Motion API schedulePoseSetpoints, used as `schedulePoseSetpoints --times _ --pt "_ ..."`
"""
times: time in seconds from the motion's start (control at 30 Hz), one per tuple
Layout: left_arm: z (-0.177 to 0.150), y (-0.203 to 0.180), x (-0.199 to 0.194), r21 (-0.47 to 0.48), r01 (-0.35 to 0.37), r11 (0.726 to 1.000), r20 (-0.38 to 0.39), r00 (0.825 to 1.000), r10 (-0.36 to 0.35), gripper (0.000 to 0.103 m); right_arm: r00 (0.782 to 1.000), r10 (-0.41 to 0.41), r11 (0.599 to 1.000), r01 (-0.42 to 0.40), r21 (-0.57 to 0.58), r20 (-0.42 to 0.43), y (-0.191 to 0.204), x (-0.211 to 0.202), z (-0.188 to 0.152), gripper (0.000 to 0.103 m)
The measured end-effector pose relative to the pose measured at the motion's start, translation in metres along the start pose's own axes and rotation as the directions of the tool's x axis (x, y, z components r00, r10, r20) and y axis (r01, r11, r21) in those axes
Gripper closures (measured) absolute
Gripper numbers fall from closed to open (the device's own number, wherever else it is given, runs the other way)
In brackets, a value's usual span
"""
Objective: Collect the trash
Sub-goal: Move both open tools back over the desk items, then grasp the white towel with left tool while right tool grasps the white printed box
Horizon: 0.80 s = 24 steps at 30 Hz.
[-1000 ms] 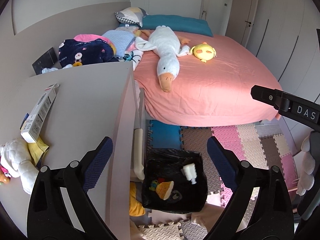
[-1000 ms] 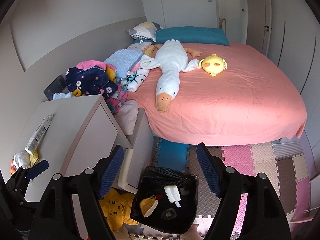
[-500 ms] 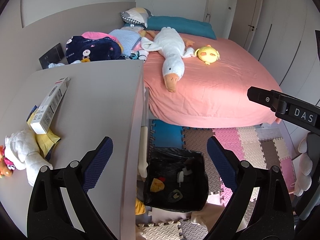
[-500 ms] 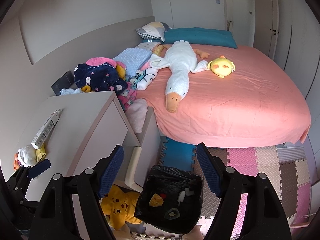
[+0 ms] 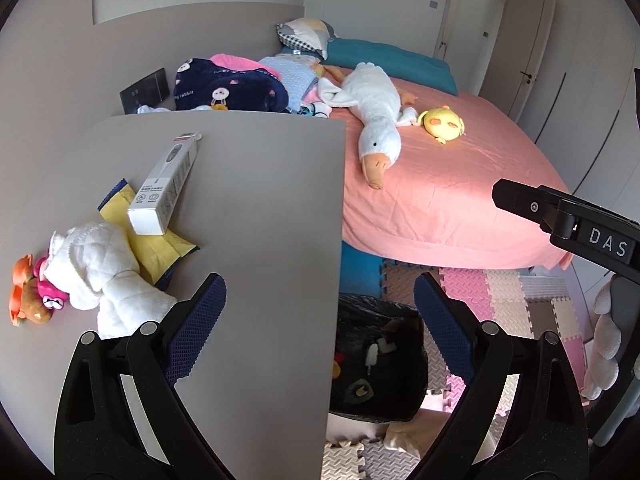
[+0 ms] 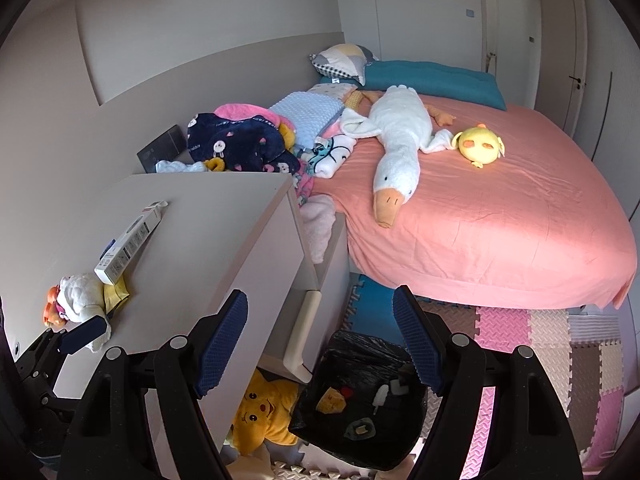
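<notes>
Bedroom floor mats carry the black-lined trash bin (image 6: 360, 400) below the tabletop's (image 5: 256, 200) right edge, scraps inside. Near the tabletop's left edge a white box (image 5: 166, 184) lies on a yellow packet (image 5: 160, 248), beside a plush toy (image 5: 96, 272). Left gripper (image 5: 320, 320) and right gripper (image 6: 320, 344) hang with jaws apart, empty.

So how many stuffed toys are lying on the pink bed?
2: a long white goose stretched down the middle, and a small yellow chick just beside it. The clothes pile could hide more.
</notes>
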<state>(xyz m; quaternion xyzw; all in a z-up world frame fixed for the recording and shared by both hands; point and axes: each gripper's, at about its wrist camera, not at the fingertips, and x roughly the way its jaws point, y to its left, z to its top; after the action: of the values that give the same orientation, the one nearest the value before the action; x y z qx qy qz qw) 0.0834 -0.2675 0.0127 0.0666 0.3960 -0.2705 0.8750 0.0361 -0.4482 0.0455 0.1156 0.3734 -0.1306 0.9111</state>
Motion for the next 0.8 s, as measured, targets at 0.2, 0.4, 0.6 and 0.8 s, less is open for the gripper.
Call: schedulePoseSetpoints --times 0.2,0.4,0.6,0.8 --pt "-0.010 0.031 -0.012 -0.052 -0.038 0.998 0.002 0.999 0.038 0.011 0.999 0.028 0.999 -0.029 -0.046 -0.021 0.032 0.007 -0.004 0.027" --pt "-0.016 0.062 -0.025 -0.099 -0.081 0.992 0.015 0.996 0.083 0.011 0.998 0.057 0.995 -0.060 -0.075 -0.035 0.059 0.016 -0.007 0.027" --pt "-0.019 0.095 -0.028 -0.169 -0.116 0.979 0.011 0.993 0.120 0.011 0.996 0.073 0.993 -0.077 -0.094 -0.044 0.076 0.024 -0.007 0.027" --pt "-0.023 0.118 -0.017 -0.226 -0.149 0.963 -0.021 0.989 0.148 0.011 0.995 0.096 0.989 -0.100 -0.106 -0.040 0.088 0.031 -0.006 0.027"
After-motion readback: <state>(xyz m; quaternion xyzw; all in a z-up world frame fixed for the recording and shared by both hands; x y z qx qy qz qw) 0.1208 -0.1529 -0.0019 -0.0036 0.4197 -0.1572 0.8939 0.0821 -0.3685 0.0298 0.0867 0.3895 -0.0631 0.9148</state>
